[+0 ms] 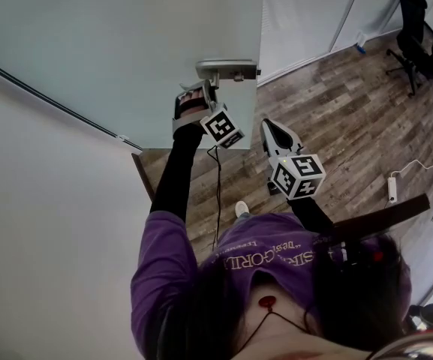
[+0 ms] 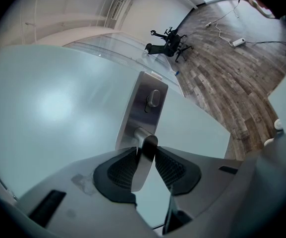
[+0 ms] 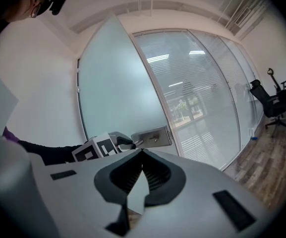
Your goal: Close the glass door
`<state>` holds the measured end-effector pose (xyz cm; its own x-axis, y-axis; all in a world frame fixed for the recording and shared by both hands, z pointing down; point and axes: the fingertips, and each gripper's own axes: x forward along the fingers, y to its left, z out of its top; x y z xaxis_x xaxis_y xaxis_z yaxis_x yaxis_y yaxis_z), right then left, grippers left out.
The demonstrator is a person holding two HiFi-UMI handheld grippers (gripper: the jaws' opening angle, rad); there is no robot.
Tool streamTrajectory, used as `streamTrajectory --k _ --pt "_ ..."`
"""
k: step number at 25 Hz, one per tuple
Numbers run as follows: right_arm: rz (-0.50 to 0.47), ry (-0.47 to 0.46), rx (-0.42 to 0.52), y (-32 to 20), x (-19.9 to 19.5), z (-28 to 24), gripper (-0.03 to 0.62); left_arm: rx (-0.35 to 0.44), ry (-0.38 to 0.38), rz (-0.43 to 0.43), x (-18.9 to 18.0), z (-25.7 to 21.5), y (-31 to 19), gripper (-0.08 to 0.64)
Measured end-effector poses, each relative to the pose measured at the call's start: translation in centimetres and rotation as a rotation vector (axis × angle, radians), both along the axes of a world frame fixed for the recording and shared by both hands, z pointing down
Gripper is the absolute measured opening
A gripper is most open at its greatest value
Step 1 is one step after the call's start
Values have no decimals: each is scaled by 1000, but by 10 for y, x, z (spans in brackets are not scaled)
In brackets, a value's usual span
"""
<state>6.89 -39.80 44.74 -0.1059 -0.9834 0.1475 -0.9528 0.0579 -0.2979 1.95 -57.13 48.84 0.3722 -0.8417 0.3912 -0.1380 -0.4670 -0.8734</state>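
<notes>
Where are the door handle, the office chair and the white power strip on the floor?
door handle (image 2: 143, 155), left gripper view, on the metal lever.
office chair (image 1: 413, 10), head view, on its black backrest.
power strip (image 1: 392, 189), head view, on the middle of its white body.

Wood floor (image 1: 336, 111), office chair (image 1: 415, 40), power strip (image 1: 393, 189)

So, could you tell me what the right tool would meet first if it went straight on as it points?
Probably the metal handle plate on the glass door, dead ahead of the right tool; how far off is unclear.
</notes>
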Motion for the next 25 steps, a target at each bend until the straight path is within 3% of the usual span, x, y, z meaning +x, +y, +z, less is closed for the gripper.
streamTrajectory --k 5,12,15,25 --pt "33 -3 -8 -33 16 -14 -14 -14 -11 32 21 -14 -33 115" --pt "74 15 -8 -37 11 0 -15 44 -20 61 25 -6 -47 110" --pt "85 15 -24 -51 21 -9 -14 24 -34 67 37 -13 -65 109" --pt "60 11 -21 -67 39 -8 -14 19 -53 29 49 -11 -90 107"
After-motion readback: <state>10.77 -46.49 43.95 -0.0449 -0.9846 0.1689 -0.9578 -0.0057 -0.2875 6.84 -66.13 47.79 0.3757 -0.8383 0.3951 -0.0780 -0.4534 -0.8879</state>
